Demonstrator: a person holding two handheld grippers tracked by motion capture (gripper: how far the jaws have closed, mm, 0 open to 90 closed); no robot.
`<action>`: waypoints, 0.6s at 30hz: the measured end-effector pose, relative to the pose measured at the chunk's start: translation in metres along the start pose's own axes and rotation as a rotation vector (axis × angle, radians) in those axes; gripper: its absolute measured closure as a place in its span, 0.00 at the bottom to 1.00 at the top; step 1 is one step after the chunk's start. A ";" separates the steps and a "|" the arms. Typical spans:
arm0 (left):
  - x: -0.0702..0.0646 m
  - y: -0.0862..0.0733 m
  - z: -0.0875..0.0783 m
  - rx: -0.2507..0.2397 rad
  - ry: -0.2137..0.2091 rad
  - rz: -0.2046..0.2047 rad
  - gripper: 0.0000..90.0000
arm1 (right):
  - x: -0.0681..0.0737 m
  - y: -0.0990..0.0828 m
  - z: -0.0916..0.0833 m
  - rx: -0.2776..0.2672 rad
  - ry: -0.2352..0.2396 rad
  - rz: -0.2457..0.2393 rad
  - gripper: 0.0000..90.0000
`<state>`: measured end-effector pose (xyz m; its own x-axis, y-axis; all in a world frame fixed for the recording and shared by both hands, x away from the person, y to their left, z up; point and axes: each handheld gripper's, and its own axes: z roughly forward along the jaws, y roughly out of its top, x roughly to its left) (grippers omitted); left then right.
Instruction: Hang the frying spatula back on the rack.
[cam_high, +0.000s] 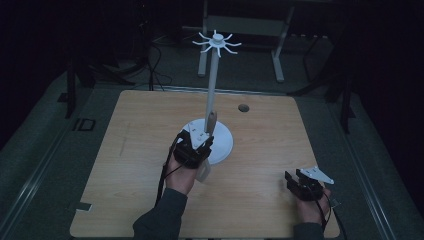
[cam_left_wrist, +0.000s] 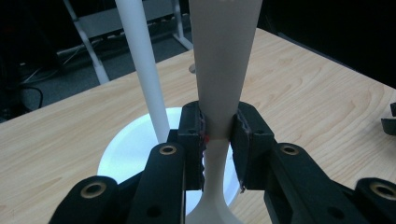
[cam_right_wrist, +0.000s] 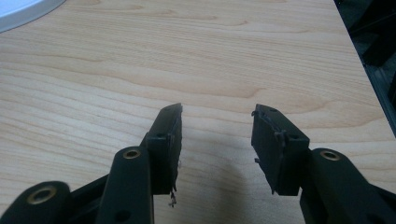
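A slim white utensil (cam_left_wrist: 219, 93) is clamped between the jaws of the left hand-held gripper (cam_left_wrist: 218, 135), which are closed on its narrow neck. In the left gripper view its long axis runs almost straight from 6 o'clock to 12 o'clock: the body widens steadily above the pads toward 12, and below them it flares again into a broader foot at 6. The piece is thus held roughly upright, along the line of the jaws.

In the high view the left hand-held gripper (cam_high: 197, 145) is seen near the middle of the wooden counter (cam_high: 125, 150), over the 7 o'clock edge of a round white base (cam_high: 222, 142). From that base a thin white pole (cam_high: 213, 80) rises, tilted slightly toward 12 o'clock in the picture, and is topped by a ring of curved white hooks (cam_high: 217, 42). The utensil's lighter upper end (cam_high: 212, 121) is seen just beside the foot of the pole, its lower end (cam_high: 203, 171) sticking out below the hand at 6 o'clock.

The right hand-held gripper (cam_high: 300, 181) is held low at the 4 o'clock corner of the counter, well apart from the stand. Its jaws stand wide apart in the right gripper view (cam_right_wrist: 215, 116), with bare wood between them.
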<state>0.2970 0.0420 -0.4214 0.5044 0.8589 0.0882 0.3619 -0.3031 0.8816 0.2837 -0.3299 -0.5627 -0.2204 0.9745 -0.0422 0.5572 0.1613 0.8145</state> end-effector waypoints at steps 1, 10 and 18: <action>-0.001 0.001 0.000 -0.005 0.003 0.001 0.83 | 0.000 0.000 0.000 -0.001 0.000 0.001 0.58; -0.002 0.005 0.001 -0.037 0.024 -0.002 0.83 | -0.001 0.000 0.000 -0.003 -0.001 0.005 0.58; 0.001 0.012 -0.003 -0.083 0.062 -0.025 0.83 | -0.001 0.000 0.000 -0.003 -0.004 0.001 0.58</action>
<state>0.2993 0.0401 -0.4096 0.4456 0.8905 0.0921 0.3065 -0.2485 0.9189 0.2839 -0.3307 -0.5629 -0.2164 0.9753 -0.0436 0.5553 0.1597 0.8162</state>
